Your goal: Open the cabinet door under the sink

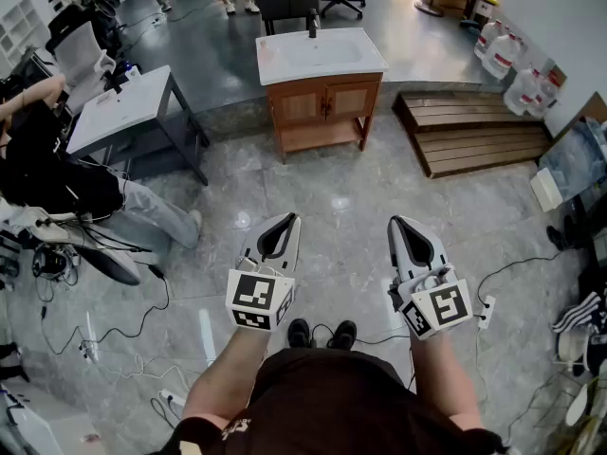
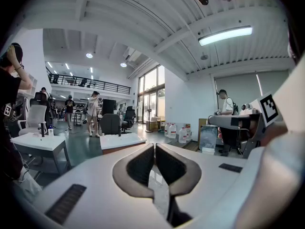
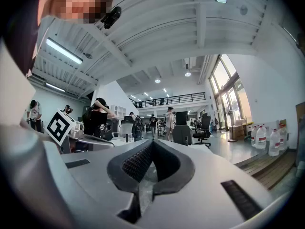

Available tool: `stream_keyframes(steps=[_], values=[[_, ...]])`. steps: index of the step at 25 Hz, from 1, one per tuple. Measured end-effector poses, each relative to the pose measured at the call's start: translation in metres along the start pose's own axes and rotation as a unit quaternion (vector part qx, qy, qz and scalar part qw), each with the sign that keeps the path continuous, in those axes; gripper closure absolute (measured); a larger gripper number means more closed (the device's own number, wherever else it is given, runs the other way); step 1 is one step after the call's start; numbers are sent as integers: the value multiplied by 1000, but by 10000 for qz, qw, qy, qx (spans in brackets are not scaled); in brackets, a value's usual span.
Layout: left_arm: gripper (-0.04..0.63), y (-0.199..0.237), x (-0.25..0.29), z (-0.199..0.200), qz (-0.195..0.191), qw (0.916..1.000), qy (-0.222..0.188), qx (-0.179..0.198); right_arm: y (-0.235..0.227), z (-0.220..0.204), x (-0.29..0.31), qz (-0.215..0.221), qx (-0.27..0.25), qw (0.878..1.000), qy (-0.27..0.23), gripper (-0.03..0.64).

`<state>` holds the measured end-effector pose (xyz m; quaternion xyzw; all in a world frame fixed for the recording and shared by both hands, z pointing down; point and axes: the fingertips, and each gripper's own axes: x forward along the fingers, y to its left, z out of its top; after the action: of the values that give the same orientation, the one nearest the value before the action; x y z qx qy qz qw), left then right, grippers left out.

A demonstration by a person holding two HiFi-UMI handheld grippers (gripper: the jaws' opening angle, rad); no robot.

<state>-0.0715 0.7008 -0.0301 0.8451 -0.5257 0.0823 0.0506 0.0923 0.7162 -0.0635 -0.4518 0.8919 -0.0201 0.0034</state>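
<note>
**Both grippers closed and empty, well back from the sink cabinet**

The left gripper (image 1: 287, 219) has its fingers (image 2: 141, 164) pressed together at the tips, with nothing between them. The right gripper (image 1: 397, 223) is the same: its fingers (image 3: 137, 161) meet at the tips and hold nothing. The person holds the two side by side at about waist height, apart from each other, both pointing ahead toward the cabinet (image 1: 323, 104). Neither touches anything.

The cabinet is a small wooden unit standing straight ahead, well apart from the grippers. A white sink (image 1: 319, 54) sits on top of it, with a dark faucet (image 1: 311, 22) at the back edge. Its two cabinet doors (image 1: 298, 108) are shut, above an open lower shelf.

The floor (image 1: 341, 197) is glossy grey stone tile, with cables trailing across it on the left and near the person's shoes (image 1: 321, 332). A low wooden platform (image 1: 471, 131) lies to the right of the cabinet, with water jugs (image 1: 507, 60) beyond it. To the left stands a white worktop (image 1: 119, 112), and a seated person (image 1: 43, 164) beside it. The room is a large open hall.
</note>
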Motion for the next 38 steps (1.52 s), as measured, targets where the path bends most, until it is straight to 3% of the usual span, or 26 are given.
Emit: stream_keyframes(steps=[9, 17, 24, 31, 38], values=[[569, -7, 5, -7, 70, 9999, 95, -10, -4, -17, -11, 182, 287, 9993, 135, 606], [569, -52, 8, -9, 95, 9999, 104, 5, -35, -26, -63, -85, 613, 9981, 46, 604], [569, -71, 19, -15, 20, 9999, 154, -16, -40, -30, -70, 26, 651, 9979, 22, 604], [569, -27, 59, -21, 17, 9998, 188, -100, -47, -46, -8, 131, 607, 9976, 313, 604], [569, 97, 136, -28, 59, 9995, 266, -176, -58, -59, 133, 153, 644, 9968, 449, 604]])
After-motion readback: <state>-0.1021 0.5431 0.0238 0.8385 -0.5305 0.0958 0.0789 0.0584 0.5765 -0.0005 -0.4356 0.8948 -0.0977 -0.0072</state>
